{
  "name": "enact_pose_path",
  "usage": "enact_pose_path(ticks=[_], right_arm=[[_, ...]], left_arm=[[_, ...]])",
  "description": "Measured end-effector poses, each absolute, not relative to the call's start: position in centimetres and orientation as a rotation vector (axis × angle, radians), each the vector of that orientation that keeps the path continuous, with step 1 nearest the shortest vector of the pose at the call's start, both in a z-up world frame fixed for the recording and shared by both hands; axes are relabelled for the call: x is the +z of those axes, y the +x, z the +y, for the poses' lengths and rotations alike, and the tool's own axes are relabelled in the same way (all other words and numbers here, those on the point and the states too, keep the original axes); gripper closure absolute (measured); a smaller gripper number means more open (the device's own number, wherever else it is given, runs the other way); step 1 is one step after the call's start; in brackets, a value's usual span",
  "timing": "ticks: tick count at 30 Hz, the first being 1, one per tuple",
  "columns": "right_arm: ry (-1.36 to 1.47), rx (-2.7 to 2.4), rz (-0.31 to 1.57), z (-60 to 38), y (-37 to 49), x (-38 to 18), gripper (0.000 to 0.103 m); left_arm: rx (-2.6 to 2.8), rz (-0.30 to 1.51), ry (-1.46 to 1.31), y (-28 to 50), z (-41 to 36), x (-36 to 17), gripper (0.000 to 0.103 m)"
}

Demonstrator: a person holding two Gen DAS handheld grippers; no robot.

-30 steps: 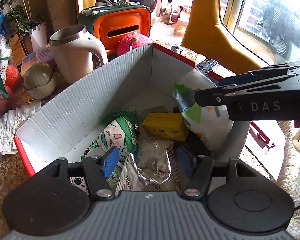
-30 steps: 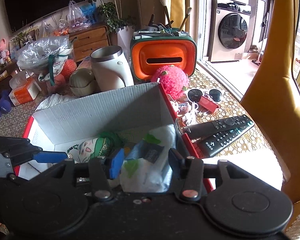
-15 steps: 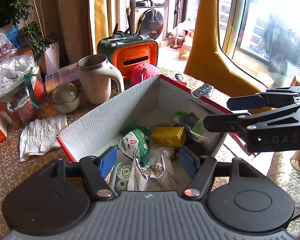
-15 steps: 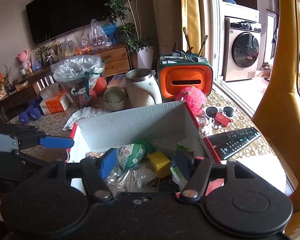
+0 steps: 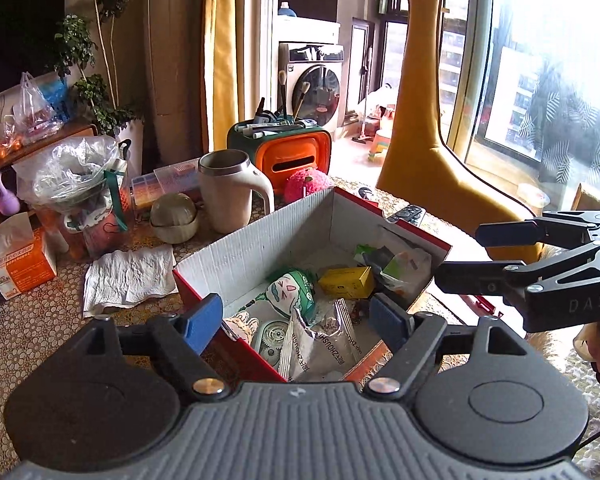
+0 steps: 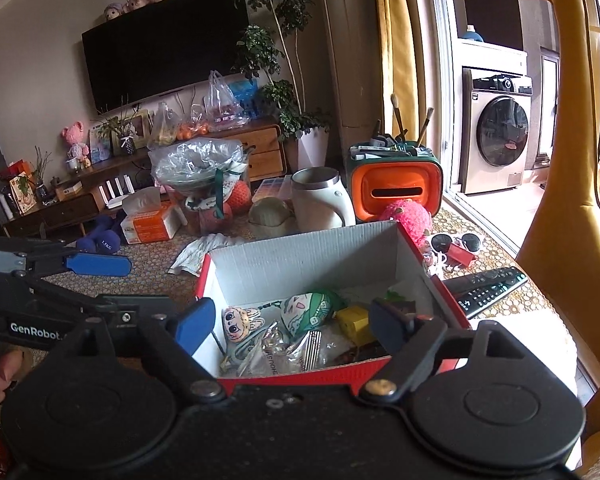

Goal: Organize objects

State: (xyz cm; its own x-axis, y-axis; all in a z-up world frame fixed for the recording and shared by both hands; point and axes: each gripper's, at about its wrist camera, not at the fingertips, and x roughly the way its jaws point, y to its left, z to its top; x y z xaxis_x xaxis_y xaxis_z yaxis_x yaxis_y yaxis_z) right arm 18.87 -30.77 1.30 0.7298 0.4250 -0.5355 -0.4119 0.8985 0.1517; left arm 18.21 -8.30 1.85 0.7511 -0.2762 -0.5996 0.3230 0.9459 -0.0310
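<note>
A red cardboard box (image 5: 268,240) (image 6: 300,264) with a white inside holds a green plush doll (image 5: 292,288) (image 6: 308,308), a small yellow carton (image 5: 344,280) (image 6: 354,318), a silver snack packet (image 5: 320,344) (image 6: 284,350) and a white plastic bag (image 5: 404,268). My left gripper (image 5: 296,318) (image 6: 132,284) hangs above the box's near left corner. Its jaws are opening and grip nothing. My right gripper (image 6: 292,322) (image 5: 460,254) hovers above the near right side. Its jaws are also opening, with no object pressed between the pads.
Behind the box stand a cream mug (image 5: 228,192), an orange and green organiser (image 5: 288,152) and a pink plush ball (image 5: 306,184). Two remotes (image 6: 488,288) and sunglasses (image 6: 456,242) lie to the right. A crumpled white cloth (image 5: 128,276) and a tissue box (image 5: 20,264) sit left.
Both grippers have drawn back and upward from inside the box, and their jaws have spread wider. The white bag that sat between the right fingers now lies in the box.
</note>
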Motion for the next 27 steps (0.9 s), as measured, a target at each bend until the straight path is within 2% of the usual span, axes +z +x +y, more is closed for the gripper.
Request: enact_pose_path(ticks=[6,8,10,12,27], right_arm=[[-0.002,0.475,0.552,-30.2,16.7,1.3,0.014],[0.001,0.485,0.542,-30.1,16.0,1.4,0.011],[0.005,0.490,0.529,-30.0,15.3,1.5,0.005],[0.007,0.488,0.513,-30.0,14.7,1.6,0.001],[0.059,0.493,0.483,-30.6,11.3,1.5,0.001]], left_arm=[[-0.294,0.619,0.067,16.1,-7.6,1.9,0.014],[-0.290,0.617,0.055,15.6,-7.3,1.8,0.007],[-0.278,0.609,0.049,15.0,-7.1,1.9,0.002],[-0.274,0.601,0.038,14.4,-6.8,2.1,0.002],[-0.229,0.574,-0.018,11.1,-6.0,2.4,0.000]])
